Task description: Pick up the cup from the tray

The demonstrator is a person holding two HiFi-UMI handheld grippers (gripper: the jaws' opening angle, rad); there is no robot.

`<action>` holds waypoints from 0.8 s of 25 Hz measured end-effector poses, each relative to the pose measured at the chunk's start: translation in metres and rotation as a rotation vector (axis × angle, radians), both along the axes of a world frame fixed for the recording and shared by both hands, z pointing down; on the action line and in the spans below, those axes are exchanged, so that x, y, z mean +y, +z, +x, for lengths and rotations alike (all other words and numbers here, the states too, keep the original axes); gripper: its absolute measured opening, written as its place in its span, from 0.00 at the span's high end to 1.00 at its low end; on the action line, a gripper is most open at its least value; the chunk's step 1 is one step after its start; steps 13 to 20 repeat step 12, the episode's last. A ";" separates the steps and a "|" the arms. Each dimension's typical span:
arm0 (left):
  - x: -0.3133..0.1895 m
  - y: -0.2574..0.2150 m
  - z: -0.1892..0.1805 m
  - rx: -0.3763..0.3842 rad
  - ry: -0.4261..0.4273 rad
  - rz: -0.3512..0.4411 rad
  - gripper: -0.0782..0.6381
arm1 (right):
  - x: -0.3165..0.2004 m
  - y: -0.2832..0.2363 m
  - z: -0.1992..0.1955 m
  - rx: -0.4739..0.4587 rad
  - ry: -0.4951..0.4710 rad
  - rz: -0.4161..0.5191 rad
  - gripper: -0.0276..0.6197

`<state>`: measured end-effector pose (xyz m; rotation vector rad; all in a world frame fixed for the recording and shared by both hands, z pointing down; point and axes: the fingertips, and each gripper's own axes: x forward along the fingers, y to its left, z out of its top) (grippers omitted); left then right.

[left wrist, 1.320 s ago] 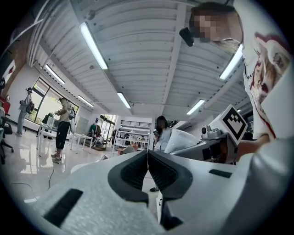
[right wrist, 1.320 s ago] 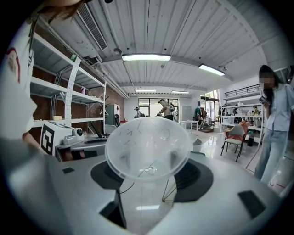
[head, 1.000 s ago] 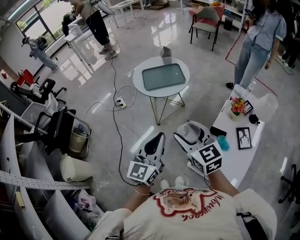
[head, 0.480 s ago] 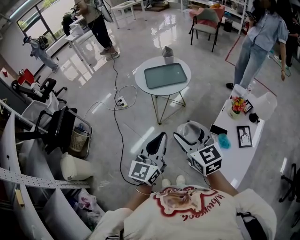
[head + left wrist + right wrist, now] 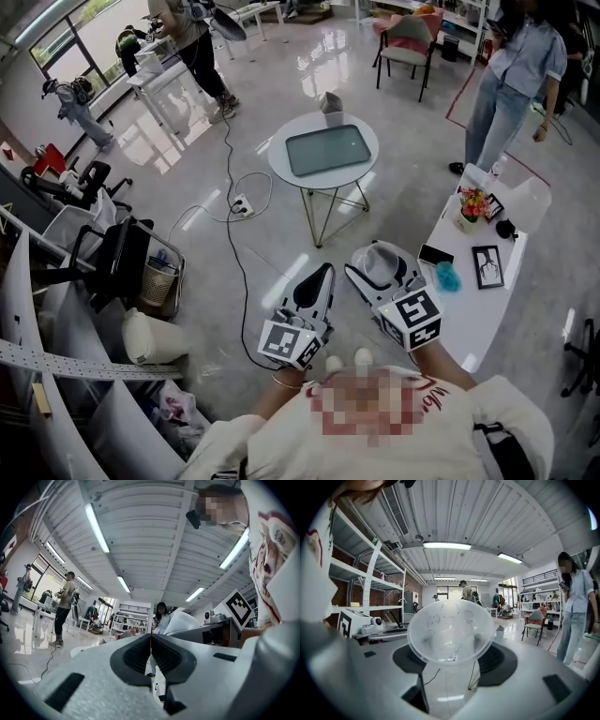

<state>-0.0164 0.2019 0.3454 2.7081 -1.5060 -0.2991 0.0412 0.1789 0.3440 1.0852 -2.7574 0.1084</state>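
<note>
Clamping cup (image 5: 451,630) (clear, scratched), right hand-held gripper (image 5: 452,667)

No word, number or brand name can be read in any view. The only signs are black-and-white square code markers. One is on the left marker cube (image 5: 286,344) of the left gripper (image 5: 324,270), one on the right marker cube (image 5: 413,319) of the right gripper (image 5: 373,258); the second also shows at the right of the left gripper view. Red script crosses the person's shirt (image 5: 525,422), partly under a mosaic patch and illegible. The framed picture (image 5: 487,266) on the white side table (image 5: 483,314) bears a dark figure, not lettering
</note>
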 end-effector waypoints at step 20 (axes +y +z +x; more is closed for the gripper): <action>-0.004 0.003 -0.005 0.005 -0.009 0.002 0.87 | 0.000 0.002 -0.006 -0.006 -0.014 0.010 0.50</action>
